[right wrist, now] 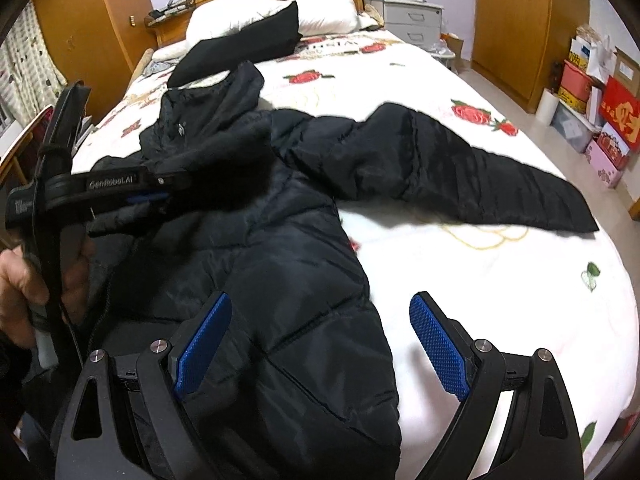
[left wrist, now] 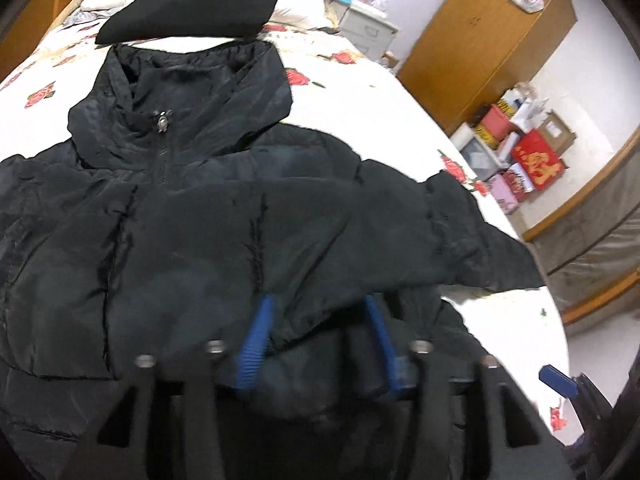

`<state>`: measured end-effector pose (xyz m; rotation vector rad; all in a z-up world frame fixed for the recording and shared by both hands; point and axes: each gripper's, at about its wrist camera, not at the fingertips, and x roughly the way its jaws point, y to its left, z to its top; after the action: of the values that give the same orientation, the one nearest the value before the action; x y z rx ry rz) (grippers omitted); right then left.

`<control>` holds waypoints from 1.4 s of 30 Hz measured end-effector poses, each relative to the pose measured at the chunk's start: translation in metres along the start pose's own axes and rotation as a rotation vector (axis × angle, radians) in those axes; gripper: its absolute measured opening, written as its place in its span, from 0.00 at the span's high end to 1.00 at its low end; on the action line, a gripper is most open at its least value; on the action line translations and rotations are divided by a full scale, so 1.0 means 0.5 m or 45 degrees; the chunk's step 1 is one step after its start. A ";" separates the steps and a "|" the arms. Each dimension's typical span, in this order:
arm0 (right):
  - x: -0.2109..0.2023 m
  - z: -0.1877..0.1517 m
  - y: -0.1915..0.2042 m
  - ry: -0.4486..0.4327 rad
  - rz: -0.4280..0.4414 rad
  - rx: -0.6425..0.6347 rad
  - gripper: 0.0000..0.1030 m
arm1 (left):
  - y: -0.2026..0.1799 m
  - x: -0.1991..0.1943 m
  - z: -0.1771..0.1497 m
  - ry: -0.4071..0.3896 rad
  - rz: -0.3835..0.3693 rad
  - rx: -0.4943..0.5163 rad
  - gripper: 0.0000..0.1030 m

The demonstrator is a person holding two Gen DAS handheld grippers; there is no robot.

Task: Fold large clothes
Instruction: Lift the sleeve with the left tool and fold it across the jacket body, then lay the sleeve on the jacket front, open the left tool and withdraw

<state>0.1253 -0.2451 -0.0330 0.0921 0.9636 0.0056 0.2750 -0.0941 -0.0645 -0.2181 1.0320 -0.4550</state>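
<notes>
I have the big black quilted puffer jacket lying front-up on the white bedspread printed with red roses, hood toward the pillows. One sleeve already lies folded across the chest, so I judge the first fold as done. The other long black sleeve is spread flat out to the side across the bedspread, so it has yet to come in, and the body has not been folded up at all; I reckon I am well under halfway.

My left gripper sits over the folded sleeve's cuff end, its blue ribbed pads parted with puffy fabric bulging between them; they look loosened, not pinching. My right gripper hangs spread wide over the jacket's lower edge, gripping nothing, one pad over fabric and the other over bare bedspread.

A smaller folded black cloth lies near the pillows.
</notes>
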 end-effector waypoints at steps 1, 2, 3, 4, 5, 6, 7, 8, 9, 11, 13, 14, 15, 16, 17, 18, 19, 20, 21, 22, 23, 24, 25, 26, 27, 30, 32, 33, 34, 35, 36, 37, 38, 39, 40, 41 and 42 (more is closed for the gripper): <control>-0.006 0.005 0.004 -0.014 0.003 -0.002 0.12 | 0.001 -0.008 0.000 -0.009 -0.003 0.007 0.44; -0.008 0.009 0.008 -0.022 0.006 -0.003 0.12 | -0.001 -0.022 -0.003 -0.021 -0.006 0.013 0.44; -0.013 0.015 0.014 -0.037 0.011 -0.006 0.12 | -0.001 -0.037 0.000 -0.036 -0.011 0.018 0.44; -0.015 0.020 0.018 -0.046 0.013 -0.009 0.12 | -0.001 -0.060 -0.001 -0.062 -0.012 0.027 0.44; -0.016 0.028 0.026 -0.057 0.013 -0.017 0.12 | 0.011 -0.074 -0.002 -0.085 -0.003 0.035 0.44; -0.016 0.036 0.032 -0.060 0.017 -0.025 0.12 | 0.027 -0.090 0.002 -0.118 0.023 0.040 0.44; -0.013 0.044 0.039 -0.063 0.024 -0.032 0.12 | 0.044 -0.114 0.006 -0.155 0.056 0.034 0.44; -0.007 0.055 0.048 -0.063 0.038 -0.038 0.12 | 0.066 -0.130 0.013 -0.186 0.091 0.021 0.44; 0.001 0.067 0.057 -0.059 0.056 -0.045 0.12 | 0.094 -0.143 0.019 -0.208 0.133 0.007 0.44; 0.019 0.093 0.079 -0.066 0.082 -0.074 0.15 | 0.150 -0.164 0.034 -0.238 0.238 -0.022 0.44; 0.046 0.122 0.104 -0.066 0.097 -0.109 0.28 | 0.217 -0.174 0.051 -0.248 0.338 -0.065 0.44; 0.067 0.139 0.117 -0.060 0.102 -0.127 0.39 | 0.251 -0.175 0.059 -0.249 0.378 -0.090 0.44; 0.088 0.156 0.129 -0.051 0.103 -0.142 0.44 | 0.285 -0.174 0.065 -0.248 0.419 -0.117 0.45; 0.115 0.176 0.140 -0.036 0.104 -0.153 0.50 | 0.319 -0.170 0.073 -0.243 0.457 -0.143 0.45; 0.132 0.188 0.147 -0.026 0.108 -0.157 0.52 | 0.344 -0.162 0.076 -0.237 0.484 -0.163 0.46; 0.160 0.207 0.156 -0.016 0.112 -0.162 0.52 | 0.373 -0.152 0.080 -0.225 0.513 -0.185 0.47; 0.188 0.222 0.166 -0.008 0.097 -0.176 0.52 | 0.395 -0.137 0.078 -0.210 0.538 -0.202 0.47; 0.208 0.229 0.171 0.004 0.081 -0.185 0.52 | 0.419 -0.124 0.076 -0.193 0.558 -0.221 0.47; 0.240 0.237 0.175 0.034 0.065 -0.192 0.52 | 0.440 -0.108 0.071 -0.178 0.560 -0.234 0.47; 0.274 0.237 0.173 0.077 0.059 -0.186 0.52 | 0.454 -0.095 0.066 -0.167 0.562 -0.241 0.47; 0.295 0.234 0.170 0.111 0.054 -0.175 0.52 | 0.463 -0.083 0.057 -0.158 0.565 -0.240 0.47; 0.324 0.221 0.164 0.156 0.053 -0.159 0.52 | 0.464 -0.072 0.048 -0.156 0.561 -0.233 0.46; 0.345 0.205 0.159 0.180 0.063 -0.148 0.52 | 0.464 -0.064 0.040 -0.160 0.560 -0.223 0.46; 0.353 0.192 0.156 0.174 0.070 -0.146 0.52 | 0.461 -0.057 0.033 -0.167 0.563 -0.209 0.46; 0.356 0.182 0.153 0.157 0.072 -0.146 0.52 | 0.457 -0.052 0.030 -0.173 0.569 -0.195 0.46; 0.362 0.173 0.156 0.143 0.056 -0.159 0.52 | 0.457 -0.042 0.023 -0.186 0.577 -0.182 0.46; 0.366 0.177 0.161 0.154 0.047 -0.170 0.52 | 0.456 -0.043 0.024 -0.181 0.575 -0.183 0.46; 0.365 0.178 0.161 0.160 0.046 -0.171 0.52 | 0.457 -0.043 0.030 -0.171 0.577 -0.184 0.46; 0.361 0.181 0.161 0.167 0.048 -0.166 0.52 | 0.452 -0.050 0.035 -0.154 0.583 -0.181 0.46; 0.355 0.185 0.159 0.172 0.044 -0.160 0.52 | 0.450 -0.058 0.041 -0.142 0.584 -0.183 0.46; 0.338 0.191 0.156 0.168 0.035 -0.145 0.52 | 0.442 -0.076 0.045 -0.148 0.570 -0.185 0.47; 0.317 0.195 0.151 0.143 0.036 -0.129 0.52 | 0.436 -0.093 0.044 -0.169 0.547 -0.182 0.47; 0.303 0.199 0.150 0.123 0.042 -0.122 0.52 | 0.426 -0.113 0.041 -0.194 0.533 -0.170 0.47; 0.283 0.201 0.147 0.097 0.056 -0.114 0.52 | 0.417 -0.131 0.036 -0.217 0.535 -0.154 0.47; 0.268 0.203 0.145 0.074 0.068 -0.111 0.52 | 0.411 -0.145 0.031 -0.233 0.536 -0.143 0.47; 0.260 0.206 0.146 0.057 0.074 -0.113 0.52 | 0.410 -0.155 0.024 -0.243 0.536 -0.142 0.47; 0.255 0.211 0.146 0.041 0.077 -0.119 0.52 | 0.413 -0.158 0.018 -0.240 0.540 -0.152 0.47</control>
<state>0.2875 -0.1745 -0.0719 0.0354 0.9912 0.1081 0.3025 0.1251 -0.0779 -0.1394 0.8903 0.0123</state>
